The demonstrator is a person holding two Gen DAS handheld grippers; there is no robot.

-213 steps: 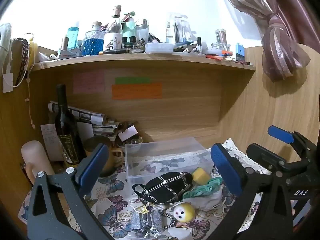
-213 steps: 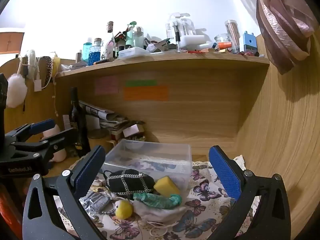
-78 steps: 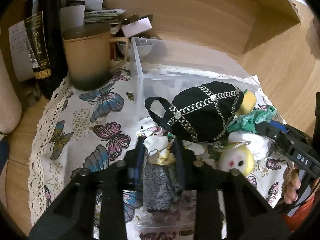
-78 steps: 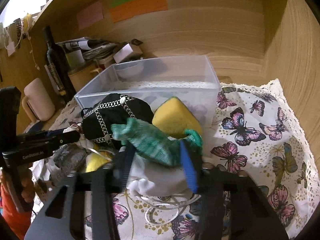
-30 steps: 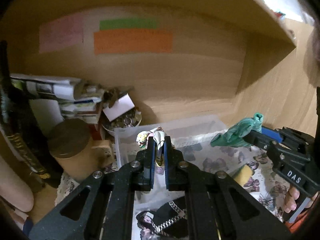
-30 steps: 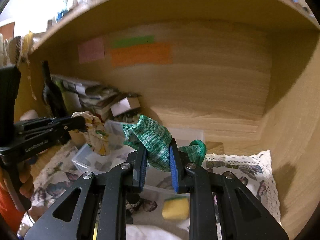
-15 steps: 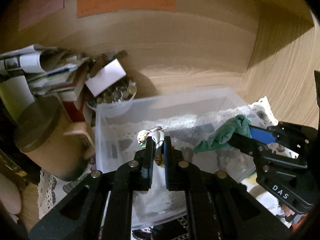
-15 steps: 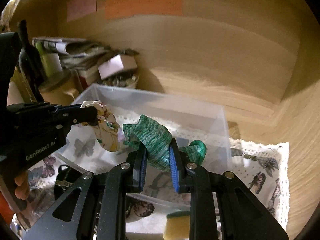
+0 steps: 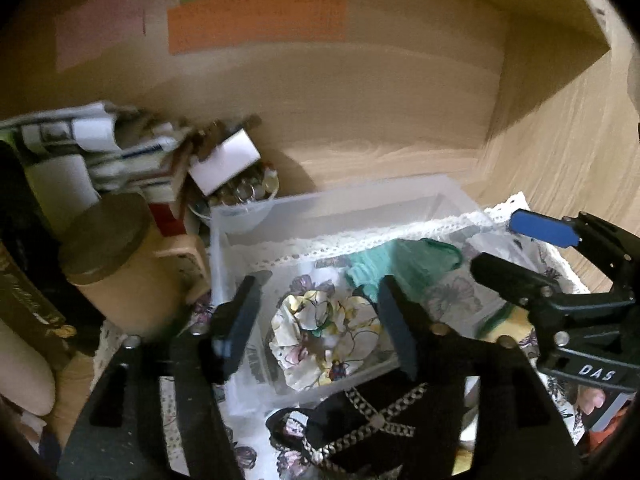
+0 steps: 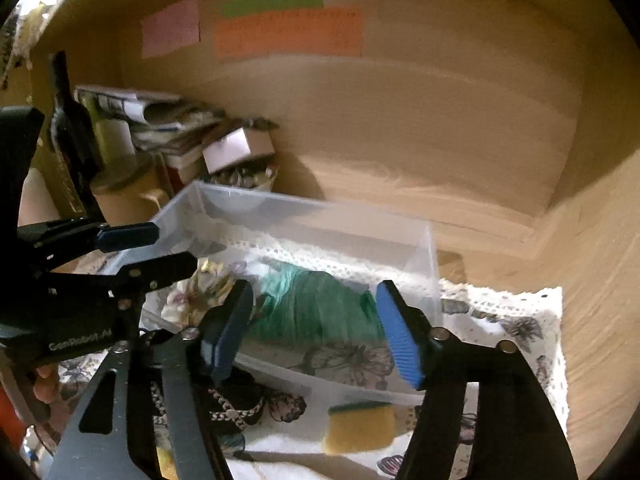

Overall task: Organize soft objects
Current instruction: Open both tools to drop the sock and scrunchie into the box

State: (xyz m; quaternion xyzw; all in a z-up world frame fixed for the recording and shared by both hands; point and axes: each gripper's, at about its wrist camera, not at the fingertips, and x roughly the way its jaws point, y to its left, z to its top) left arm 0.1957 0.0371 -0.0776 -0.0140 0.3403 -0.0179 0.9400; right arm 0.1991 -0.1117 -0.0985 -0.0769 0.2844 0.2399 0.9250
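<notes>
Scrunchie [image 9: 325, 336] with the floral print lies crumpled on the floor of the clear plastic bin [image 9: 224, 264] in the left wrist view, right between the wide-spread fingers of the left tool [image 9: 320, 320], which holds nothing. Behind it in the same bin sits the green knitted sock [image 9: 394, 270]. The right tool [image 9: 520, 252] shows at the right edge over the bin's far side, spread apart and empty. In front of the bin, on the butterfly cloth, lies a black chain-trimmed pouch [image 9: 360, 420]; a lidded brown mug [image 9: 120, 264] stands just left of the bin.

From the right wrist view, the sock [image 10: 320, 308] is bunched in the bin [image 10: 424, 264], framed by the open, empty right tool [image 10: 316, 328]. The scrunchie [image 10: 196, 292] is beside it, partly behind the left tool [image 10: 160, 248]. A yellow sponge [image 10: 360, 428] waits on the cloth outside the bin's near wall.

All these pieces look light, limp and compressible. The sponge should take a pinch across its flat faces; the pouch is best gripped on its stuffed body rather than its slippery chain.
</notes>
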